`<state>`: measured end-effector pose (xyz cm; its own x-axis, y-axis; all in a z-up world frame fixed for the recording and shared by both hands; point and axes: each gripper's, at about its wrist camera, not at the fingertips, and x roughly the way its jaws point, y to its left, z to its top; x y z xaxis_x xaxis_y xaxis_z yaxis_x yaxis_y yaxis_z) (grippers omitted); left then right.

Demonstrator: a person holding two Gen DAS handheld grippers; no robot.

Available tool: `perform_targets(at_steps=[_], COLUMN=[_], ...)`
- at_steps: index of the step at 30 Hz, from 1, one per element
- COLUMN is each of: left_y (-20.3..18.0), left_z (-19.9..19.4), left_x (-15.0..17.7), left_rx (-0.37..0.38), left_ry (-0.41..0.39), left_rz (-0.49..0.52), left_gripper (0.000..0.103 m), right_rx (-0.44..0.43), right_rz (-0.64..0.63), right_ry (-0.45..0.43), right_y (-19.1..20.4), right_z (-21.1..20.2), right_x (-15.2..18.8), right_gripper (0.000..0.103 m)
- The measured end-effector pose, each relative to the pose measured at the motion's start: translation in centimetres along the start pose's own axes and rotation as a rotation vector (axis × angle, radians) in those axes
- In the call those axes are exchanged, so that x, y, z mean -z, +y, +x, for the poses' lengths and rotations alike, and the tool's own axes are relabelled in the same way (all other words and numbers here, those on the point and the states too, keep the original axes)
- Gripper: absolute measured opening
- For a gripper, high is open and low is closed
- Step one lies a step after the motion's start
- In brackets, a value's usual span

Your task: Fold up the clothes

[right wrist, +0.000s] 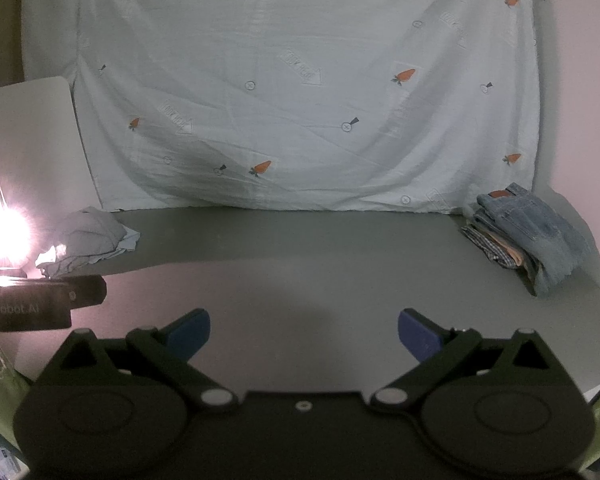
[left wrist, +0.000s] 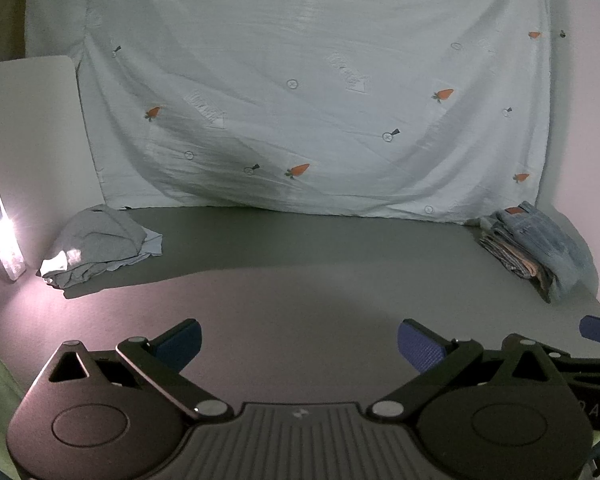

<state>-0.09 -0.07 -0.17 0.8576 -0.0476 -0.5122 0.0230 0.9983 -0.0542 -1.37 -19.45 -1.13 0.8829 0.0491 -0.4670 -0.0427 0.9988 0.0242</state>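
The crumpled grey cotton garment lies at the far left of the flat grey counter, ahead and well to the left of both tools, its long axis running roughly left to right. The left gripper sits nearer it than the right gripper; both have their blue-padded fingers spread wide and hold nothing. Well apart at the far right corner rests a folded stack topped by pale blue denim jeans. Glare from a bright lamp washes out the garment's left edge, so it may be one piece or two; a paler layer shows beneath.
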Motion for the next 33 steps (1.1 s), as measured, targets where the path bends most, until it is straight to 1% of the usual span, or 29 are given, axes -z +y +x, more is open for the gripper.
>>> perform_targets(at_steps=[12,18,24,27,33], left_y=[0.2,0.3,0.4,0.5,1.1], left_z=[0.0,0.7,3.0,4.8,9.5], left_x=[0.1,0.3,0.5,0.3,-0.9], left_rx=[0.009,0.018,0.03,0.043,0.061], left_ry=[0.005,0.032,0.087,0.126,0.21], left_rz=[0.004,0.005,-0.032,-0.063,-0.138], left_gripper=[0.103,0.103,0.103,0.103,0.103], right_rx=[0.006,0.019,0.04,0.044,0.023], right_rz=[0.015,0.027,0.032,0.021,-0.07], right_ry=[0.007,0.024,0.068,0.071,0.062], right_y=[0.1,-0.1,-0.6,-1.0,-1.1], right_z=[-0.1,0.2,1.9,3.0,7.2], right_x=[-0.3,-0.3,-0.1,-0.2,-1.4], right_gripper=[0.102,0.102,0.102,0.102,0.101])
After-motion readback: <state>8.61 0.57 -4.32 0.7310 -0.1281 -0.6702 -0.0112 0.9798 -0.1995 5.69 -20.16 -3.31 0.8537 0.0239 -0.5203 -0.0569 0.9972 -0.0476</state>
